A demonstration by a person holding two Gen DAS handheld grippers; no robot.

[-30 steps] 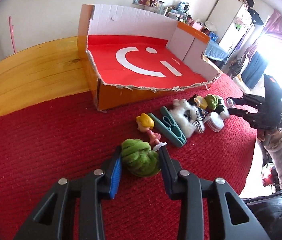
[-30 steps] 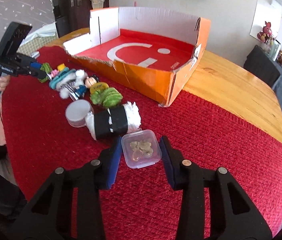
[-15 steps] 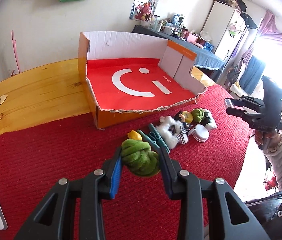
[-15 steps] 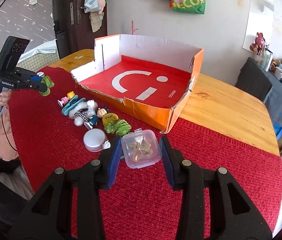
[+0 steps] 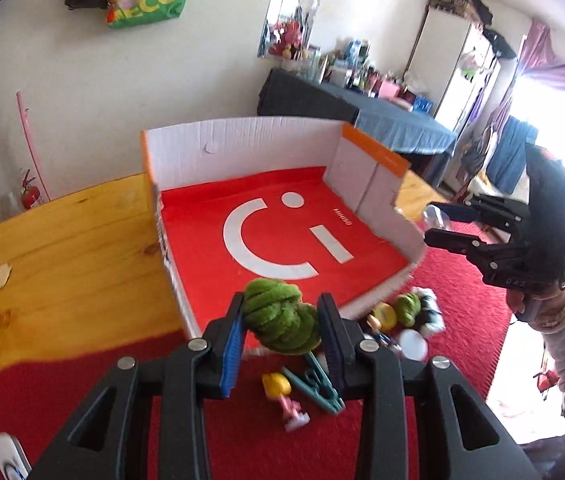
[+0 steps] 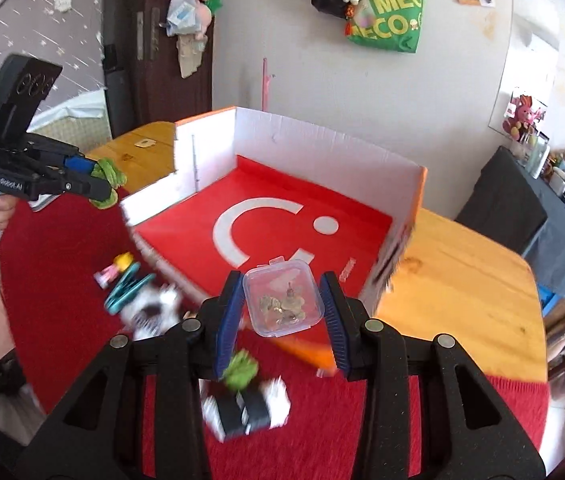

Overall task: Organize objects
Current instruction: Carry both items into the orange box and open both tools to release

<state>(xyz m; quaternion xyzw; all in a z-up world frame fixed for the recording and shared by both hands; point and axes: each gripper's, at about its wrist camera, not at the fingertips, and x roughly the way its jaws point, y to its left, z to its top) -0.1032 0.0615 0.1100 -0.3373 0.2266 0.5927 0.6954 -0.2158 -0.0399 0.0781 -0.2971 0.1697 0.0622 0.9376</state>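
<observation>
My left claw (image 5: 280, 330) gripping green yarn bundle (image 5: 278, 322), my right claw (image 6: 280, 312) gripping clear plastic case (image 6: 282, 298), both above open cardboard box (image 5: 242, 140)

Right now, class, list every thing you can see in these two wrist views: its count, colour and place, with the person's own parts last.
cardboard box: one, orange outside, white walls, red floor with a white smiley, on the table, nothing inside
table: one, yellow wood, under the box
red cloth: one, over the table's near part
green yarn ball: one, in the left gripper
clear plastic case: one, small bits inside, in the right gripper
teal clip: one, on the cloth
yellow-haired doll: one, pink body, beside the clip
round white tin: one, on the cloth
green bag: one, on the wall
left gripper: black, blue pads, shut on the yarn
right gripper: black, blue pads, shut on the case
</observation>
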